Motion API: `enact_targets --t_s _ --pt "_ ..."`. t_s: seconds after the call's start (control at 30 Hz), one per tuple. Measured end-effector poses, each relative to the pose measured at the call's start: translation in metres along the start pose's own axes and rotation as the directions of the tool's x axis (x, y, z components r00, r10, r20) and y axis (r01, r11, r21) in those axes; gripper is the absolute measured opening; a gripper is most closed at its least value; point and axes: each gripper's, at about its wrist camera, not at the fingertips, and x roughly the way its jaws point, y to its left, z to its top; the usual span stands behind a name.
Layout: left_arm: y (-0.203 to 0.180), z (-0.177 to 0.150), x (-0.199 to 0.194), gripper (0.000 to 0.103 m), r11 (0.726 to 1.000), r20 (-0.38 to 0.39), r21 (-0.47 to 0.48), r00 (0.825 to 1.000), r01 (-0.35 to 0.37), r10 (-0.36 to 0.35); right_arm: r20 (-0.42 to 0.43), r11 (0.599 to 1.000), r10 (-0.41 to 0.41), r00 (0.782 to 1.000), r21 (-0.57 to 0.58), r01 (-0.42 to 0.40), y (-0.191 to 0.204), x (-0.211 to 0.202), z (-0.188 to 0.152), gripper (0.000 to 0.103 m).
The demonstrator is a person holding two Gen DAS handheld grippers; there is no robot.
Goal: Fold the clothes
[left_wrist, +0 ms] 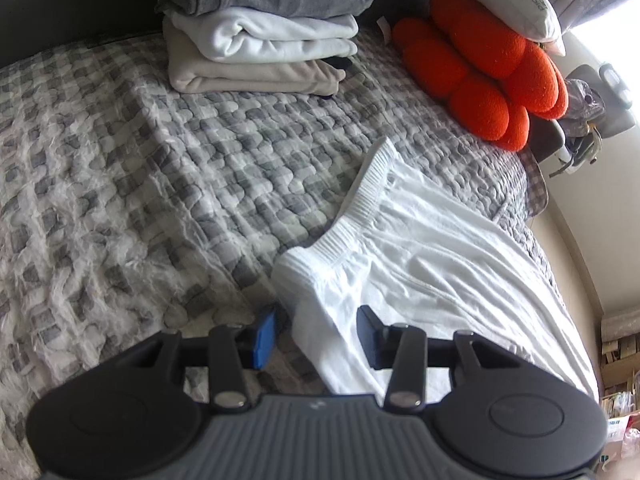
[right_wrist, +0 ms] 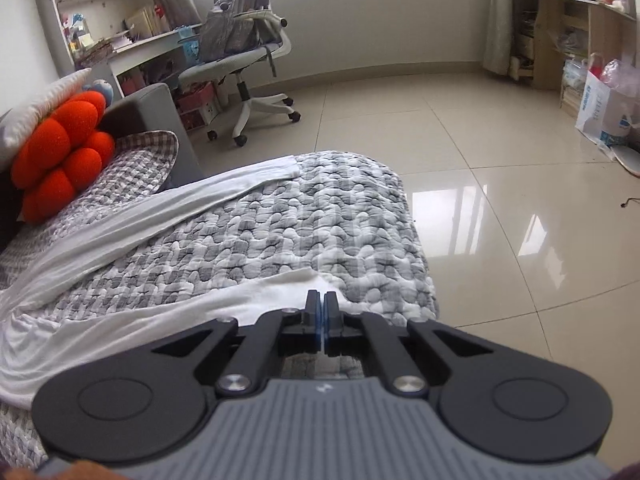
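Left wrist: my left tongs stood wide, straddling the waistband corner of the white trousers on the bed; the legs ran away to the right.

Right wrist: my right tongs were pinched on a trouser-leg hem; the other leg lay apart, forward-left.

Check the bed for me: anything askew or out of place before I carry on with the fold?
Only the white trousers: their legs splay apart across the quilt, the far one reaching the bed's end. The folded stack looks tidy.
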Motion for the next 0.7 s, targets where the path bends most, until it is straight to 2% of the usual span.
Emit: enact_targets --t_s 0.37,0.43,0.47,0.63,0.67,0.7 --pt "-0.001 0.0 -0.001 0.043 1.0 -0.008 -0.004 1.0 0.029 -0.029 -0.05 1.0 0.016 0.999 -0.002 -0.017 -0.001 0.001 -0.017 0.0" --pt "-0.001 0.0 -0.001 0.043 0.999 -0.008 -0.003 0.999 0.032 -0.032 -0.061 1.0 0.02 0.998 -0.005 -0.02 -0.001 0.002 -0.02 0.005" --pt "0.0 0.0 -0.001 0.043 0.999 -0.009 -0.004 0.999 0.032 -0.032 -0.067 1.0 0.022 0.998 -0.006 -0.022 -0.001 0.002 -0.022 0.012" --pt "0.003 0.001 -0.003 0.043 0.999 -0.006 -0.025 0.999 0.035 -0.035 -0.094 1.0 0.005 0.996 0.029 -0.002 -0.004 0.011 -0.02 0.015" --pt "0.003 0.001 -0.003 0.043 0.999 -0.008 -0.025 0.999 0.038 -0.038 -0.096 1.0 0.001 0.995 0.03 0.002 -0.004 0.012 -0.02 0.024" --pt "0.002 0.001 -0.003 0.043 0.999 -0.011 -0.024 0.999 0.042 -0.043 -0.097 1.0 -0.001 0.995 0.023 0.003 -0.003 0.013 -0.02 0.044"
